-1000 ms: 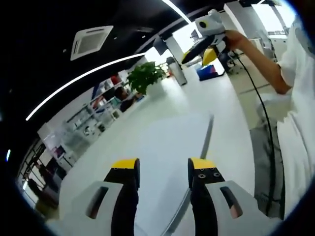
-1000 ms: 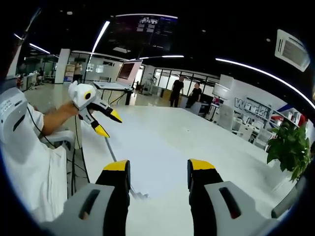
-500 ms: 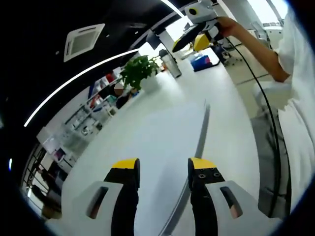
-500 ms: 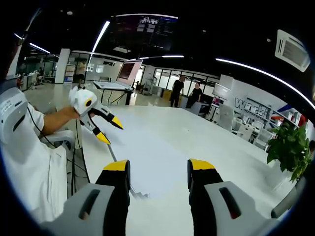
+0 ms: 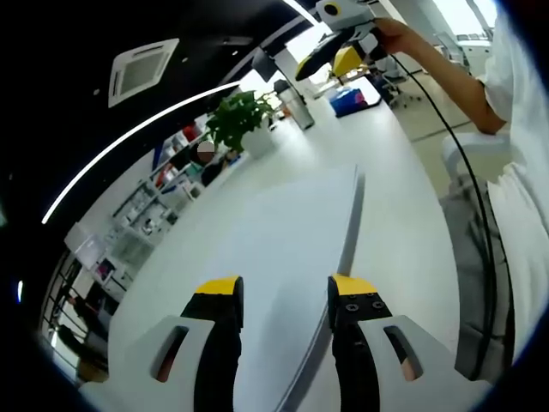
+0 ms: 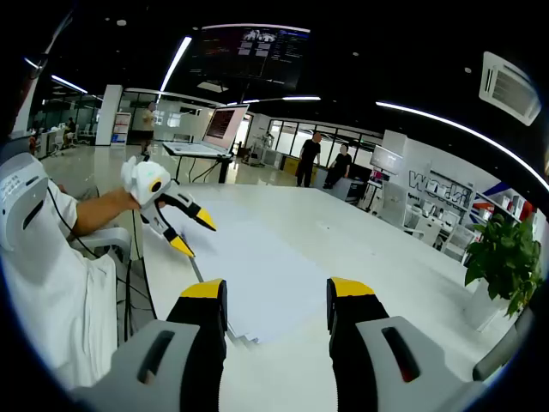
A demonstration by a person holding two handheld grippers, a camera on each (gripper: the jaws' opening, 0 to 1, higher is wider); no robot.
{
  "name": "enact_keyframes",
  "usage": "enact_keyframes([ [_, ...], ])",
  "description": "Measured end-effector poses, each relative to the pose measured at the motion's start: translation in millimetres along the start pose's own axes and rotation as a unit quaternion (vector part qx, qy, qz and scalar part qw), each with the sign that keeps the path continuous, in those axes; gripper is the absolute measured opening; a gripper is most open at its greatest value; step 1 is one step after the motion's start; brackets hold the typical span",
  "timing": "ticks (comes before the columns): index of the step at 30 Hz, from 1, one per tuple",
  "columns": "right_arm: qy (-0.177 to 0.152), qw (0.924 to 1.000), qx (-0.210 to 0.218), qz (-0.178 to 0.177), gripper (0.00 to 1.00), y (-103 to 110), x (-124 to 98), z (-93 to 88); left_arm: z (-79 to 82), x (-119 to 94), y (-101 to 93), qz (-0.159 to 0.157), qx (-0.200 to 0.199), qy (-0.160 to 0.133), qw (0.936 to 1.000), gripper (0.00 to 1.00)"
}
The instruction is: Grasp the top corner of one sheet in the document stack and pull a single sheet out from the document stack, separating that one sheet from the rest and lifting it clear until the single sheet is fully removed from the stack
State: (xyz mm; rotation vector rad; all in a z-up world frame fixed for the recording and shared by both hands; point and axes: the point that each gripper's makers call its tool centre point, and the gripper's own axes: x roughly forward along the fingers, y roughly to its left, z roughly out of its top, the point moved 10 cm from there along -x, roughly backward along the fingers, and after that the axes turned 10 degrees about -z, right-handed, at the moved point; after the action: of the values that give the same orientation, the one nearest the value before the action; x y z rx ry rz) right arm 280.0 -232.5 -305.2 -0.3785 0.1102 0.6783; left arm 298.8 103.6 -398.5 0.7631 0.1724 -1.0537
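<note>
The stack (image 6: 257,275) lies flat on the white table (image 6: 377,257), and both the left gripper (image 5: 283,296) and right gripper (image 6: 273,299) hover over it wide open, holding nothing. Paper's thin, floppy and clingy, so I'd pinch just the top sheet's corner lightly and peel it slowly.

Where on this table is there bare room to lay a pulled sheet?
The long white table is bare between the white paper stack and the green potted plant, and again beyond the stack's far end. The near edge is crowded: the open left tool hovers beside the stack, with the person's sleeve.
</note>
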Motion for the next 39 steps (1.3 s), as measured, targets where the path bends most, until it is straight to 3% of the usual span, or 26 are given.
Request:
enact_keyframes([
  [10,0.002,1.0000,-0.002,0.002,0.46,1.2,0.1,-0.2,-0.3,3.1,-1.7,-0.003,0.012,0.007,0.9999,0.39],
  [19,0.003,1.0000,-0.002,0.003,0.46,1.2,0.5,-0.8,-8.0,6.2,-0.6,-0.015,-0.016,0.008,0.9997,0.38],
  [24,0.004,1.0000,-0.001,0.003,0.46,0.6,0.9,-1.4,-9.4,9.1,-5.2,-0.044,-0.036,-0.020,0.9982,0.20],
  [30,0.004,1.0000,-0.001,0.003,0.46,1.3,1.0,-1.5,-8.3,10.3,-8.9,-0.059,-0.043,-0.032,0.9968,0.05],
  [39,0.023,0.9996,-0.014,-0.013,0.46,-0.3,4.3,-5.3,-3.1,8.4,-12.0,-0.066,-0.043,-0.050,0.9956,0.03],
])
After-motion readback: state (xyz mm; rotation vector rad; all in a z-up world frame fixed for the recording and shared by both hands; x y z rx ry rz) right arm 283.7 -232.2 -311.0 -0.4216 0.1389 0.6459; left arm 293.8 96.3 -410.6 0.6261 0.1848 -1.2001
